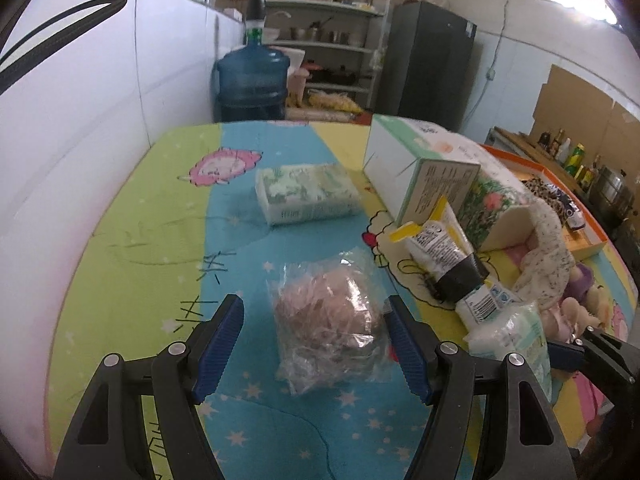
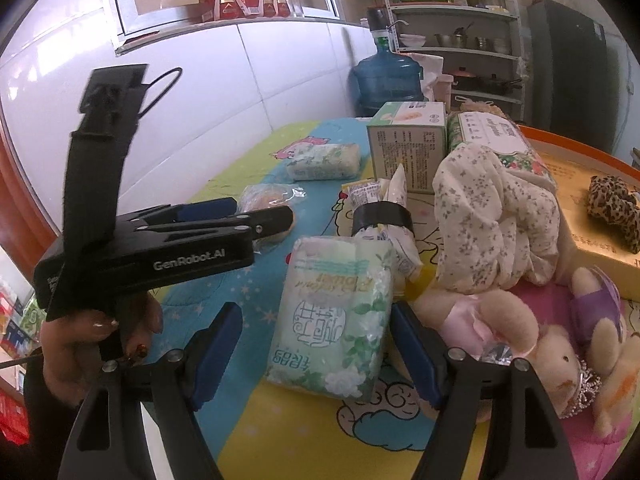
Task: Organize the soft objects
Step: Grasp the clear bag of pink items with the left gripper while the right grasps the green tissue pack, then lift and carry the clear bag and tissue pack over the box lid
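A bun in a crinkled clear bag [image 1: 328, 320] lies on the colourful cloth. My left gripper [image 1: 315, 302] stands open around it, with a gap at the left pad. From the right wrist view the left gripper [image 2: 268, 212] hangs over that bag [image 2: 264, 196], held by a hand [image 2: 92, 340]. My right gripper [image 2: 316, 308] is open astride a green-and-white tissue pack [image 2: 336, 320]; the left pad is clear of it, the right pad close to its edge. A second tissue pack [image 1: 308, 194] lies farther back.
A pale green box [image 1: 416, 160], a wipes pack [image 2: 492, 136], a banded tube [image 1: 440, 248], a floral cloth [image 2: 496, 224] and plush toys [image 2: 520, 332] crowd the right. An orange tray [image 2: 568, 148] holds a leopard-print item [image 2: 612, 204]. A white wall [image 1: 80, 120] borders the left.
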`<state>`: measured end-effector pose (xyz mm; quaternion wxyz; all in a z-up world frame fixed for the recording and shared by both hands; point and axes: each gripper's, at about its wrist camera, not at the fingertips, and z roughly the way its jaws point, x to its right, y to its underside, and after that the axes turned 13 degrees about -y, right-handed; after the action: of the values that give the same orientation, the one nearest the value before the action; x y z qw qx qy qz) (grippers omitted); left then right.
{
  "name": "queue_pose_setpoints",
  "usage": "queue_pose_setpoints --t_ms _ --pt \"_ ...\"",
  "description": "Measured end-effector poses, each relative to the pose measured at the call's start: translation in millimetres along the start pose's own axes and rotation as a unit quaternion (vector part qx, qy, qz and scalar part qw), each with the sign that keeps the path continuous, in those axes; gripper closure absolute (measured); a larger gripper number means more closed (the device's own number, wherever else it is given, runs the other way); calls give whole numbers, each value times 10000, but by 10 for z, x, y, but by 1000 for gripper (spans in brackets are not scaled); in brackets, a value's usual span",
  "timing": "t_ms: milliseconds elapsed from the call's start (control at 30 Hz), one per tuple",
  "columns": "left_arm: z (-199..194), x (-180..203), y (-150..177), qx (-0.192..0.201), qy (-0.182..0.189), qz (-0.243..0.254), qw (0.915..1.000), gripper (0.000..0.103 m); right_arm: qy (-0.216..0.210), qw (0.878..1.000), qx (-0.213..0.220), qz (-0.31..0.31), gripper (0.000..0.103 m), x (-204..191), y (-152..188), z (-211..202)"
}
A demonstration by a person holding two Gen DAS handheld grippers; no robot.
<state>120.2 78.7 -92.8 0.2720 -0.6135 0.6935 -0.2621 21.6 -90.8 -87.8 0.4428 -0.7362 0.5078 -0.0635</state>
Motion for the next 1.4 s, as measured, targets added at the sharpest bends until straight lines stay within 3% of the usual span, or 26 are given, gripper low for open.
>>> queue_pose_setpoints --t_ms 133,167,833,1133,1400 --pt "59 8 0 -122 -12 -11 9999 45 -71 10000 -7 25 49 -5 2 16" --pt "63 1 1 -127 -7 -20 9999 45 -106 9999 -16 48 52 1 1 20" --pt "-323 -12 22 460 -179 -331 9982 46 -311 9990 281 -164 57 -41 27 -247" --pt "-728 -1 -70 934 -151 -619 9936 46 -212 9974 630 -271 57 -7 -21 -520" --pt "-1032 178 -164 1275 -86 -558 9902 46 -144 9944 1012 -276 57 36 -133 -772"
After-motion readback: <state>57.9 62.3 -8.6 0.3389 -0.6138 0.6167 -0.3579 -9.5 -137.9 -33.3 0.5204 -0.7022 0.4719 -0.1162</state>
